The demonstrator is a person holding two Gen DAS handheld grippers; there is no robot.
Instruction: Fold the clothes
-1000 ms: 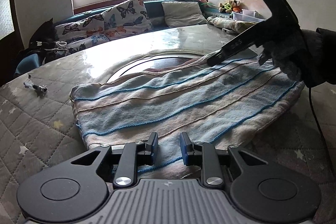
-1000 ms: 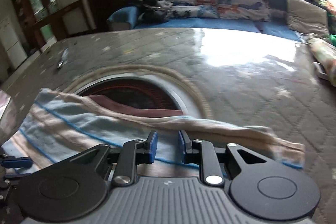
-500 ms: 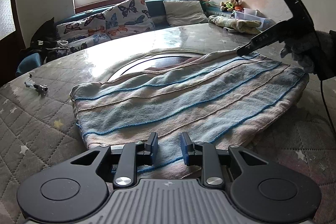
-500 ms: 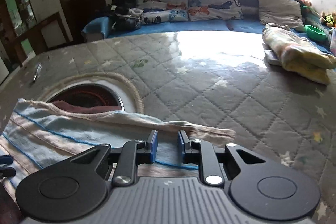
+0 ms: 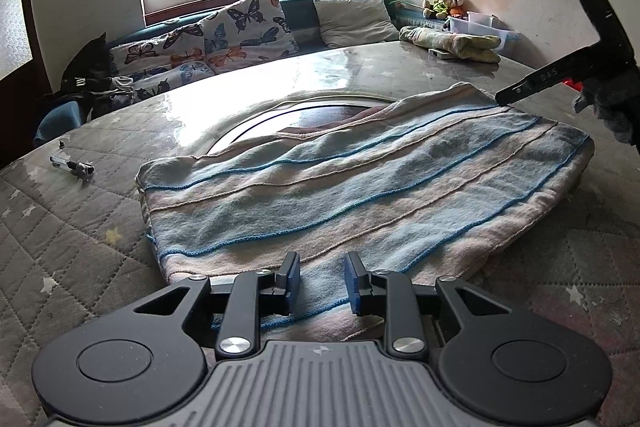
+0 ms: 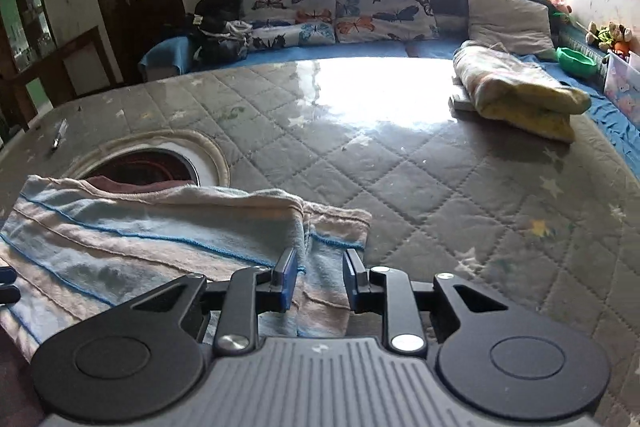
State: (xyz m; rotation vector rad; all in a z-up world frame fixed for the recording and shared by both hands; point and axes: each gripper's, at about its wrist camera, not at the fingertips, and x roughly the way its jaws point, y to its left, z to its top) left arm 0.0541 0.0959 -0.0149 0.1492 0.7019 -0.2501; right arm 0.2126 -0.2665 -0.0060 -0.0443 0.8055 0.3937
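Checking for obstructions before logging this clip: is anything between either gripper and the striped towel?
Nothing visible. The striped towel lies right under the left gripper, and its corner sits between the opening jaws of the right gripper.

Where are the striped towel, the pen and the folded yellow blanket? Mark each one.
striped towel (image 5: 360, 187): left wrist view, middle of its top layer.
pen (image 5: 73, 166): left wrist view, its barrel.
folded yellow blanket (image 6: 520, 95): right wrist view, its upper fold.
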